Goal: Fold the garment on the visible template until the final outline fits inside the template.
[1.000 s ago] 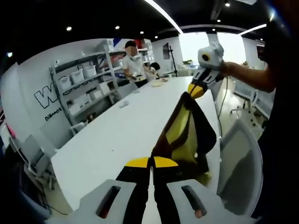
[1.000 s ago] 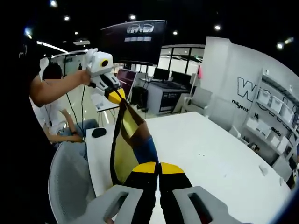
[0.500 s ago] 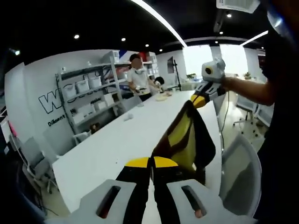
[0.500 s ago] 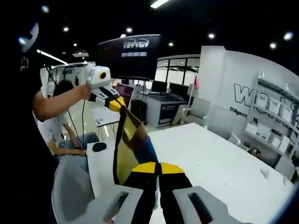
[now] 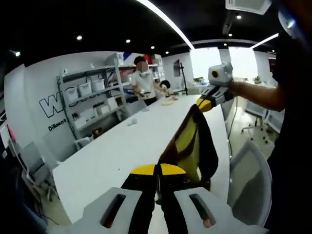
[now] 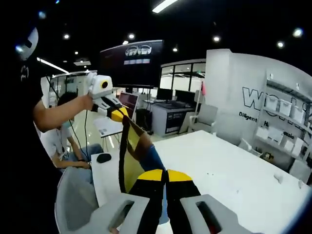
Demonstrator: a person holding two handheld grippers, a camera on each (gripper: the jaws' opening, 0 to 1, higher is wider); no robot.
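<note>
We've got the garment (image 5: 192,146) up in the air over the white table (image 5: 117,146), stretched between both tools. In the left gripper view, our left gripper (image 5: 157,170) is clamped tight on one edge at six o'clock, and the cloth runs up toward one o'clock. There the right gripper (image 5: 204,102) pinches the far end, forearm reaching in level from three o'clock. A white chair (image 5: 248,180) sits at four o'clock.
</note>
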